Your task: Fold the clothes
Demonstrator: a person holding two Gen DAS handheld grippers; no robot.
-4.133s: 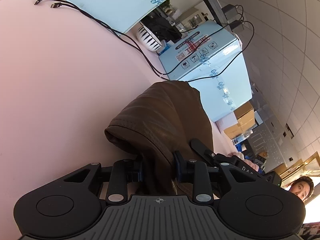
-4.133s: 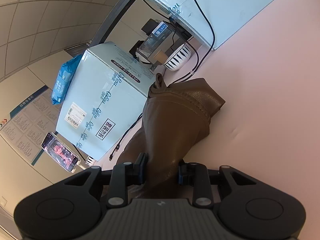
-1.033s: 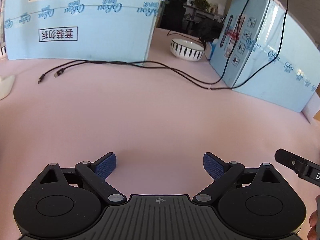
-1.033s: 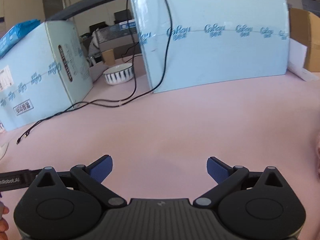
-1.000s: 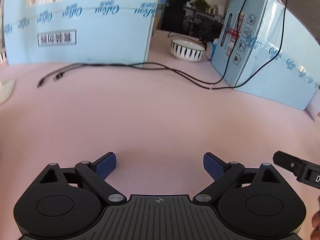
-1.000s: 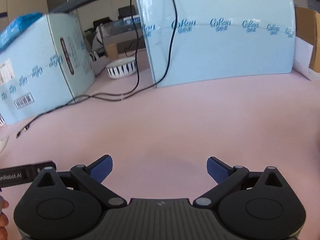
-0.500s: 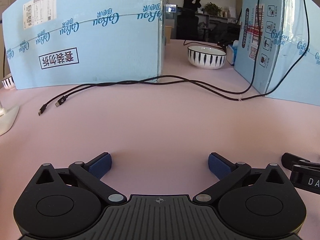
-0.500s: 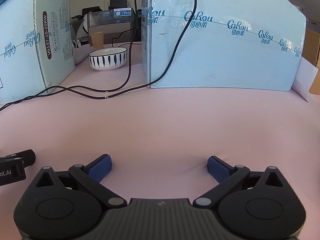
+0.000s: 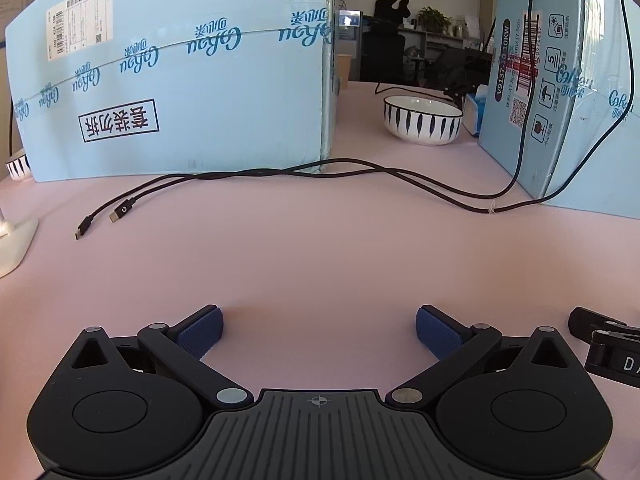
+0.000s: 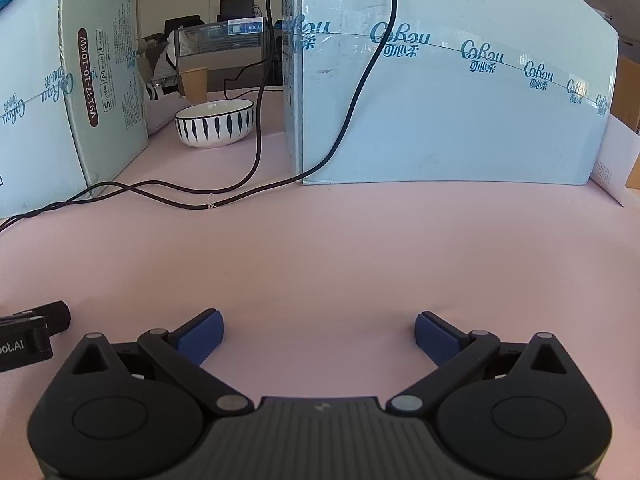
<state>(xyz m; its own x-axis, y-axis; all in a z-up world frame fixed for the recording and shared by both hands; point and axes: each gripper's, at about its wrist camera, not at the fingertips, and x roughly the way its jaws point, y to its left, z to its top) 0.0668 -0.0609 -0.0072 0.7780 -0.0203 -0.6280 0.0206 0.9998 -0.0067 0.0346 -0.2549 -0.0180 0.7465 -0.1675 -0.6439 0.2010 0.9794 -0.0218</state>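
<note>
No garment shows in either view at this moment. My left gripper [image 9: 319, 330] hangs wide open over the pink table [image 9: 320, 248], with nothing between its blue pads [image 9: 200, 330]. My right gripper [image 10: 319, 330] is likewise wide open above the pink table [image 10: 360, 240], its blue pads [image 10: 434, 336] bare. Each gripper's black tip pokes into the other's view: the right gripper [image 9: 600, 344] at the right edge of the left wrist view, the left gripper [image 10: 32, 332] at the left edge of the right wrist view.
Two large light-blue cartons [image 9: 180, 80] [image 9: 560, 80] stand at the back, with a striped white bowl [image 9: 422, 120] between them. Black cables [image 9: 280, 174] trail across the table from the right carton, ending in plugs [image 9: 100, 220]. A white base [image 9: 12, 244] sits at the far left.
The brown leather garment that both grippers held four seconds ago is gone from view. Over the last second both views swung level and squared up to the cartons; both grippers stay open.
</note>
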